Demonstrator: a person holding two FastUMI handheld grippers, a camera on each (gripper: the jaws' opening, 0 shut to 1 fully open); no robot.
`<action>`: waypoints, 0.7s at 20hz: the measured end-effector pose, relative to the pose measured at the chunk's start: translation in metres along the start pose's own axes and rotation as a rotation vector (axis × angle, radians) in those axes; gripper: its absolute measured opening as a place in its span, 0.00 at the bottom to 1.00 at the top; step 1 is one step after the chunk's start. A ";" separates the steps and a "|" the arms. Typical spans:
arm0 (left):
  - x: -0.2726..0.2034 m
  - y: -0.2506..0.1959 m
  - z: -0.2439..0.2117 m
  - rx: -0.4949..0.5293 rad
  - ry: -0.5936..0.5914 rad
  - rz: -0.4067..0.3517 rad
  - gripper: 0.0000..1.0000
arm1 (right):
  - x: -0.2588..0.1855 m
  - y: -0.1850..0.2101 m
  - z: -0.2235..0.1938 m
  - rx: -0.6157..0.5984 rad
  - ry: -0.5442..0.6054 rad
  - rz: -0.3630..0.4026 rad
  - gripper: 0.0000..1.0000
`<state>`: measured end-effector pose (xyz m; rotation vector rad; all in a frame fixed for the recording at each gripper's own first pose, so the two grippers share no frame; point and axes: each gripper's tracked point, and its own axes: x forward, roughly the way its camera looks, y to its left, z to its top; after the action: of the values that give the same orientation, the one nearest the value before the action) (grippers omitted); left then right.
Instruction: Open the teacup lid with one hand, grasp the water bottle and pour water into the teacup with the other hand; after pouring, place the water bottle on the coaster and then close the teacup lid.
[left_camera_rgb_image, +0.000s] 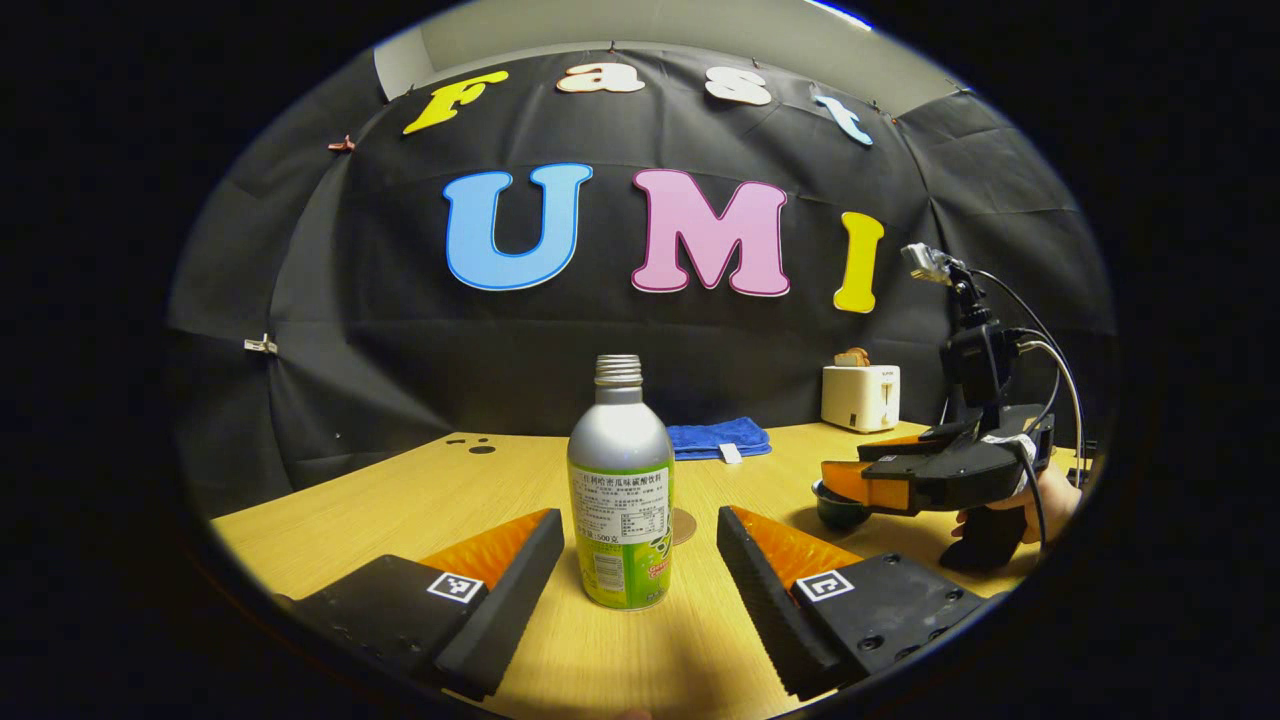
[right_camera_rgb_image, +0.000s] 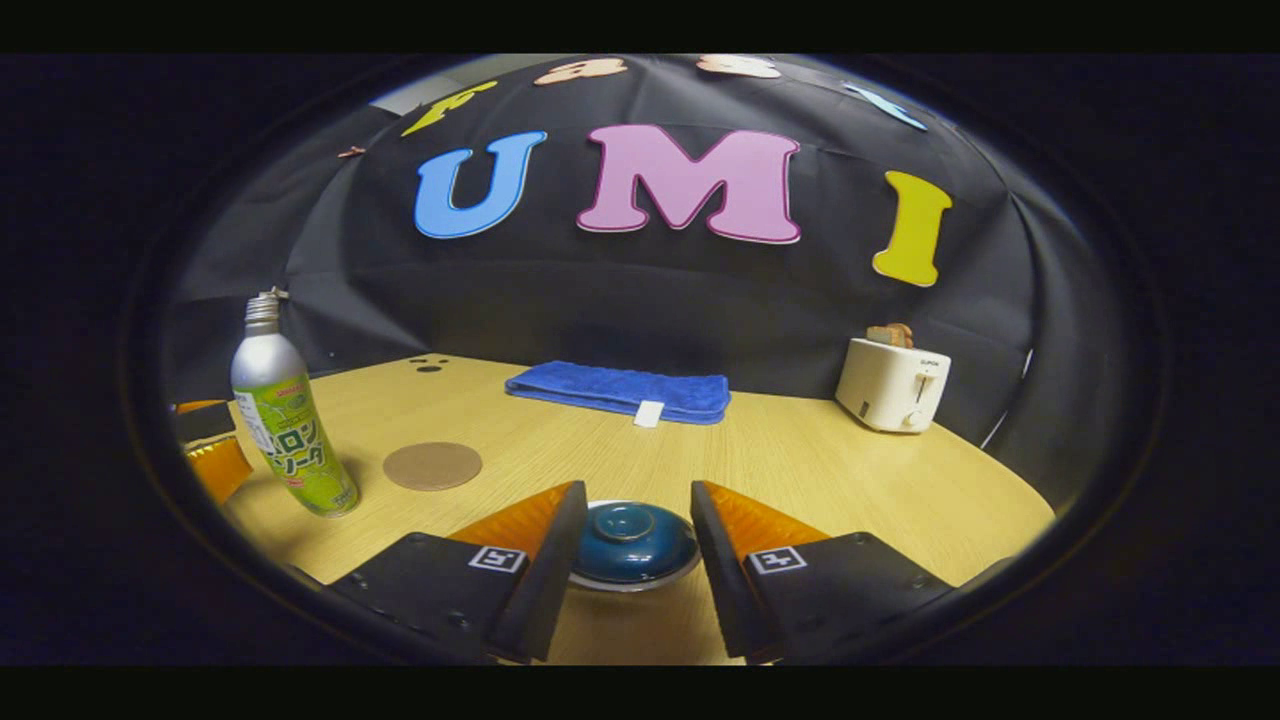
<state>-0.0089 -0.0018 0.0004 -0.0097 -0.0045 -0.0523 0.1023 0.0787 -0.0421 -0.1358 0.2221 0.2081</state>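
Fingers of your left gripper (left_camera_rgb_image: 640, 560) are spread wide, and the water bottle (left_camera_rgb_image: 620, 500) stands upright on the table (left_camera_rgb_image: 400, 500) between them. Neither finger touches it. The bottle has no cap on its neck. Just behind the bottle you can see the edge of the round brown coaster (left_camera_rgb_image: 684, 525).

Farther off to the right of your left gripper is your right gripper (left_camera_rgb_image: 850, 480), held by a hand (left_camera_rgb_image: 1040, 500). It sits low over the dark teacup (left_camera_rgb_image: 838, 508).

From your right gripper (right_camera_rgb_image: 628, 545), the blue teacup lid (right_camera_rgb_image: 632, 540) lies right between the two fingers, close to both. The fingers are apart, and you cannot tell if they touch the lid. The lid is on the cup.

Off to the left of your right gripper sits the coaster (right_camera_rgb_image: 432, 465), flat on the table, with the bottle (right_camera_rgb_image: 290, 420) beside it, not touching.

At the back, a folded blue towel (right_camera_rgb_image: 620, 392) lies by the wall, and a white toaster (right_camera_rgb_image: 893, 385) stands far right.
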 end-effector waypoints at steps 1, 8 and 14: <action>0.000 0.000 0.000 0.000 0.000 0.000 0.98 | 0.002 0.002 -0.002 -0.011 0.008 0.007 0.65; 0.000 0.000 -0.001 0.000 0.000 0.000 0.98 | 0.004 0.007 0.000 -0.066 0.015 0.007 0.54; 0.000 0.001 -0.002 0.000 0.001 -0.001 0.98 | 0.003 0.008 0.000 -0.047 0.024 0.019 0.31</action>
<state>-0.0088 -0.0011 -0.0013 -0.0098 -0.0033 -0.0531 0.1031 0.0872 -0.0435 -0.1835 0.2427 0.2303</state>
